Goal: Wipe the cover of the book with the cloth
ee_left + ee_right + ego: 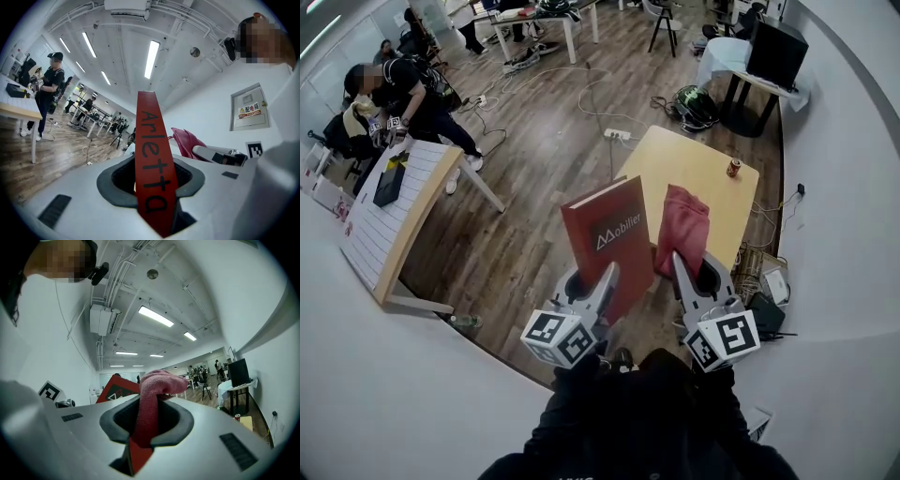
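My left gripper (600, 281) is shut on a red book (607, 239), held upright in the air above the yellow table (712, 178). The spine of the red book (151, 159) fills the jaws in the left gripper view. Beside the book hangs a red cloth (682, 230), with my right gripper (680, 267) shut on it. The red cloth (152, 406) rises folded out of the jaws in the right gripper view, where the book (117, 390) shows to its left. Cloth and book stand close, apart by a small gap in the head view.
A drink can (733, 168) stands on the yellow table's far right corner. A white slatted table (398, 220) is at the left with a person (408, 89) beside it. Cables lie on the wood floor (544, 122); a black monitor (773, 52) sits far right.
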Action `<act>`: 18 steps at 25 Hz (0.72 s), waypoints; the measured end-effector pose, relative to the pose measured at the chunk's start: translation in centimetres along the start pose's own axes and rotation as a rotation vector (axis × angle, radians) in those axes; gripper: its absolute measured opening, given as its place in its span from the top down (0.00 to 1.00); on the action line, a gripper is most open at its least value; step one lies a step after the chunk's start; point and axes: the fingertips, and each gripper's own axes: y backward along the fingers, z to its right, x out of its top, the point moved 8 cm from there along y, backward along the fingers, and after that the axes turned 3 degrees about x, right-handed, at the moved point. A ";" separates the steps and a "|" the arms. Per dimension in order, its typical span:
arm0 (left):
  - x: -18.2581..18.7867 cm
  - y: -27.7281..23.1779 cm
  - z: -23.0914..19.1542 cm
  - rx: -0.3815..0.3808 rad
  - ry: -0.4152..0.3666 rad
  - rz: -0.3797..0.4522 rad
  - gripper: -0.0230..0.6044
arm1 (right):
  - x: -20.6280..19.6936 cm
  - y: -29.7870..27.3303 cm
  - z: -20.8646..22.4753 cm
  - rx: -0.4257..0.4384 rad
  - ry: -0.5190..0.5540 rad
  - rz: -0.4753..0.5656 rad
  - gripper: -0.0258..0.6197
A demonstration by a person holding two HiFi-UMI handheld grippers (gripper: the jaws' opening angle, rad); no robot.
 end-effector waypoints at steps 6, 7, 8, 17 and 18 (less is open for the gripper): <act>0.0 -1.2 -0.9 0.008 0.023 -0.024 0.67 | -0.5 -0.8 1.1 -0.028 -0.030 -0.036 0.84; -0.2 -2.0 -0.7 0.008 0.025 -0.028 0.67 | -0.5 -0.9 2.0 -0.030 -0.033 -0.040 0.84; -0.4 -2.7 -0.6 0.007 0.027 -0.031 0.67 | -0.5 -1.1 2.7 -0.031 -0.035 -0.042 0.84; -0.7 -8.1 -1.8 -0.005 0.004 -0.029 0.67 | -1.2 -4.9 7.2 0.003 -0.059 0.003 0.84; 0.1 -9.7 -1.7 -0.004 -0.002 -0.027 0.67 | -0.4 -6.0 8.4 0.010 -0.060 0.010 0.84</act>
